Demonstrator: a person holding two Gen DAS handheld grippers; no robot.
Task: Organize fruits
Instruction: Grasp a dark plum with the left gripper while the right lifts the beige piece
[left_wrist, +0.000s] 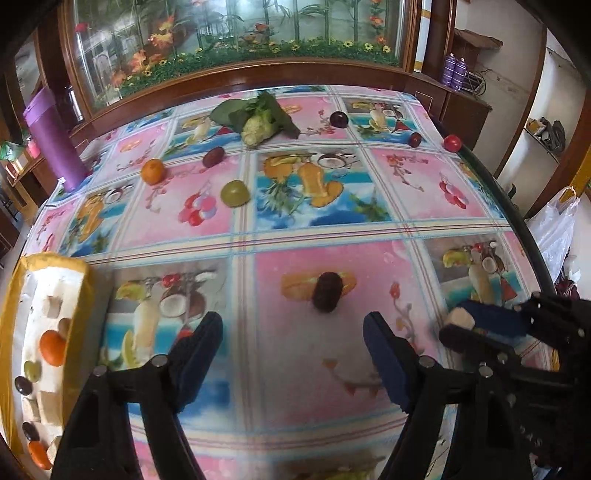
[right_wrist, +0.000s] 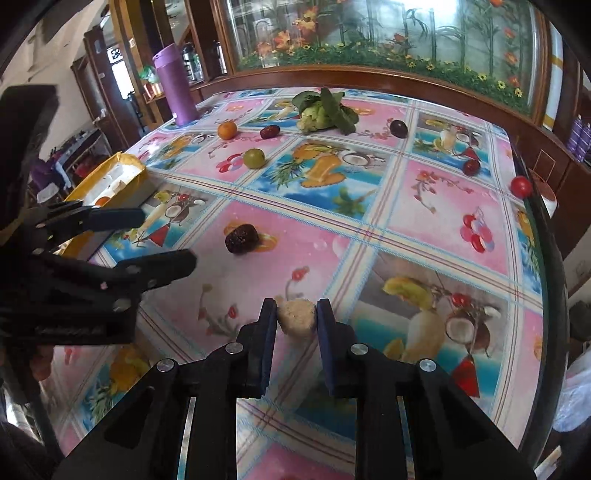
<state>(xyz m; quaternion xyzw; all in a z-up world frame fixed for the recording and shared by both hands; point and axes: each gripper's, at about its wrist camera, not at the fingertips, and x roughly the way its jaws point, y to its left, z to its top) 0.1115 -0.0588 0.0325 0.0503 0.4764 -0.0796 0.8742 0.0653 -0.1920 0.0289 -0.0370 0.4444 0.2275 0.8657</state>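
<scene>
- Your right gripper (right_wrist: 296, 319) is pinching a pale, rough lump (right_wrist: 297, 317) between its blue pads, low at 6 o'clock in its own view. What fruit it is cannot be told.
- It looks light and a little crumbly, so squeeze no harder than you must.
- Your left gripper (left_wrist: 293, 332) is spread with nothing between the jaws; a dark date (left_wrist: 327, 291) lies just beyond it at 12 o'clock.
- That date looks wrinkled, oblong and soft-skinned, probably light. Take it across its short middle, not end to end.
- At 9 o'clock in the left view sits the yellow-rimmed tray (left_wrist: 79, 295), its white foam cut into pockets, several already filled.
- Round, smooth fruit is scattered toward 12 o'clock: an orange (left_wrist: 152, 171), a green one (left_wrist: 234, 193), a tomato (left_wrist: 452, 143). On the glossy tablecloth (left_wrist: 295, 229) they will likely roll if nudged.
</scene>
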